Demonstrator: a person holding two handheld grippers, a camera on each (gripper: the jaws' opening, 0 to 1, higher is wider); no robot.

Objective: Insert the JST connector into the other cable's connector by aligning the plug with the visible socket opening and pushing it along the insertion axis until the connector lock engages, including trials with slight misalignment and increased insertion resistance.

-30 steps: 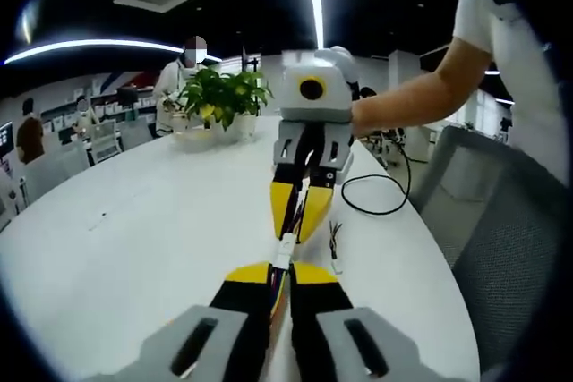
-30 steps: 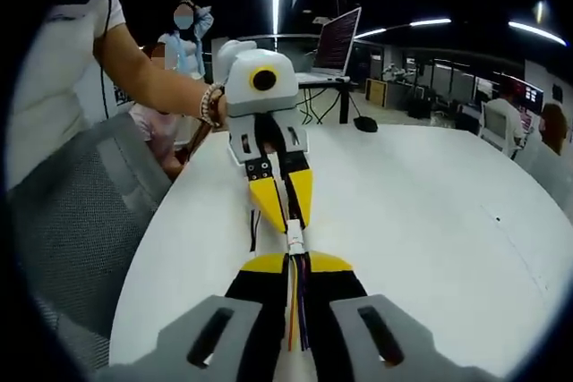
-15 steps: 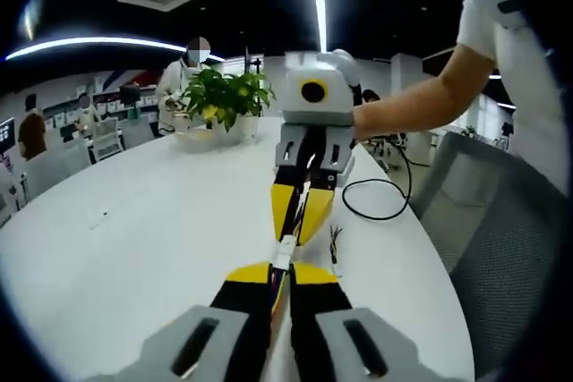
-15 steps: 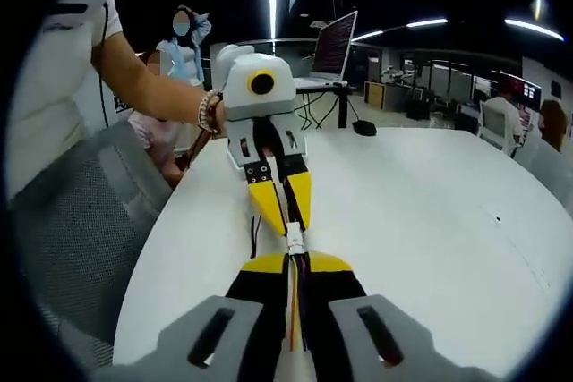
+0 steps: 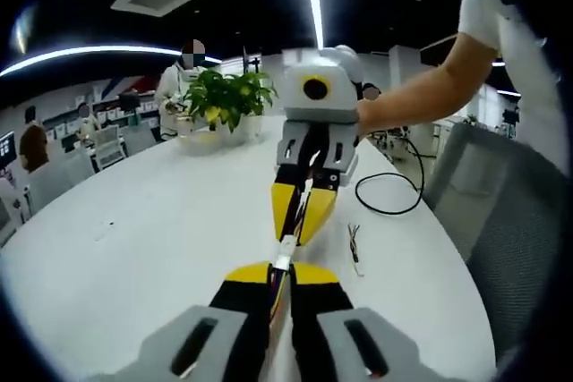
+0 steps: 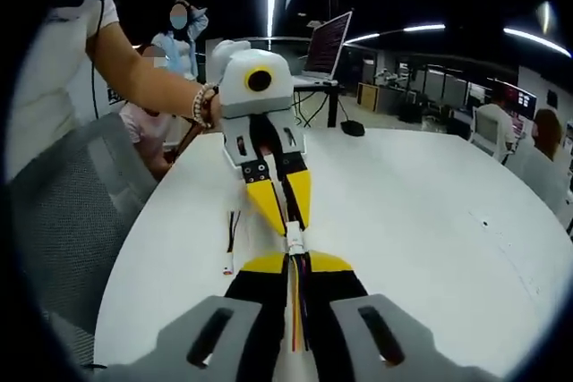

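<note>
Above the white table near its edge, the left gripper and right gripper meet tip to tip, each clenched on its cable, the white connector between them. A bare forearm reaches in behind.

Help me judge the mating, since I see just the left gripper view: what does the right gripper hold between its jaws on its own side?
Observer: In the right gripper view, the right gripper is shut on a bundle of wires, yellow and dark, running back between its jaws.
Operator: And the connector at the tips?
Observer: The white connector bridges both grippers' tips with no gap that I can see. The left gripper is shut on its far end. I cannot tell whether the lock has caught.
Operator: Anything behind the left gripper?
Observer: An open laptop stands on a desk beyond the table.
</note>
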